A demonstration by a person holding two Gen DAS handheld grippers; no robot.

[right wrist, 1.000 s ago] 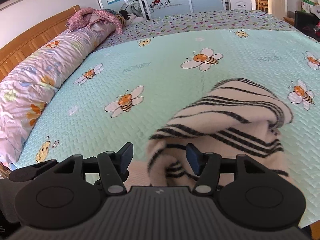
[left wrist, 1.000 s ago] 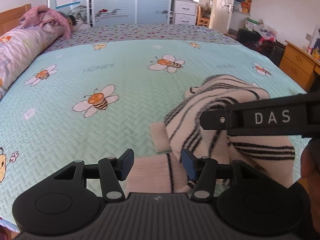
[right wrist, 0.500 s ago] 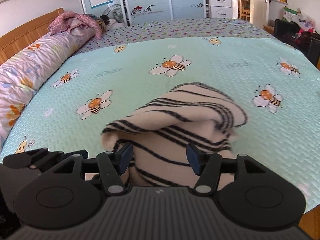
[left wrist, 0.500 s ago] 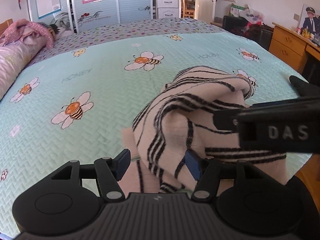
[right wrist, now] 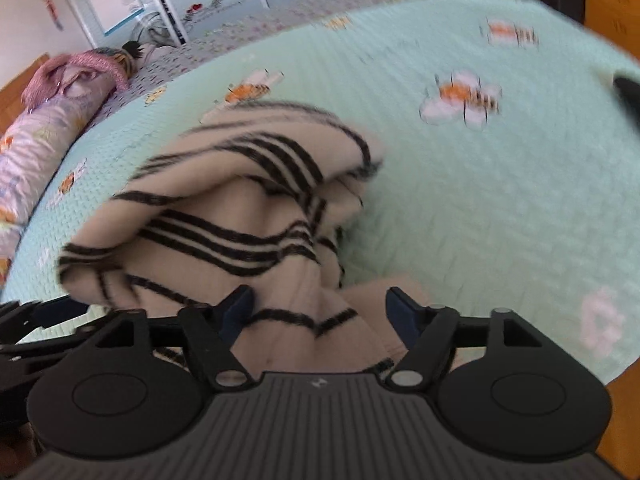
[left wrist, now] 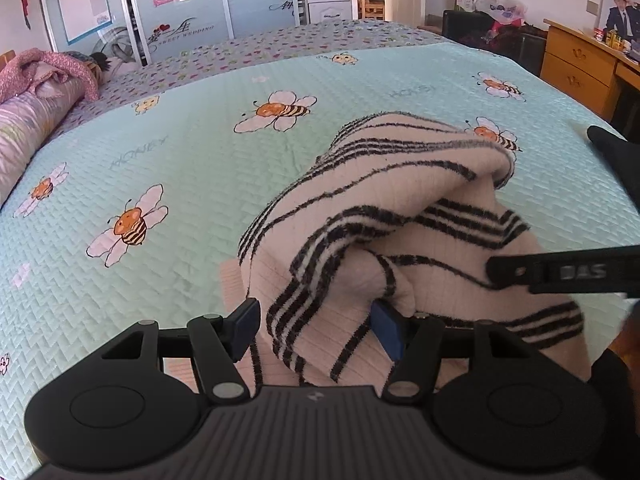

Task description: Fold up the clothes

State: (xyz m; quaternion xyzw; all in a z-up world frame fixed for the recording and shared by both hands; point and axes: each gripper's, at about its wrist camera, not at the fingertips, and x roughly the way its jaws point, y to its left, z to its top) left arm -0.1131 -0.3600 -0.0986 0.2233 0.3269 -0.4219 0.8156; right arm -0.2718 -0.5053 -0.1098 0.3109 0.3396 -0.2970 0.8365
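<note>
Cream striped sweater [left wrist: 384, 216] bunched on bedspread [left wrist: 192, 168], between both grippers' spread fingers [left wrist: 245, 322].

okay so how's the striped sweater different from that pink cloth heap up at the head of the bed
The striped sweater is cream with black stripes; the pink cloth heap is plain pink. The sweater sits bunched at the near edge of the bedspread, between the pads of the left tool; the heap lies far off, on the long pillow, untouched. Both are crumpled, not folded.
</note>
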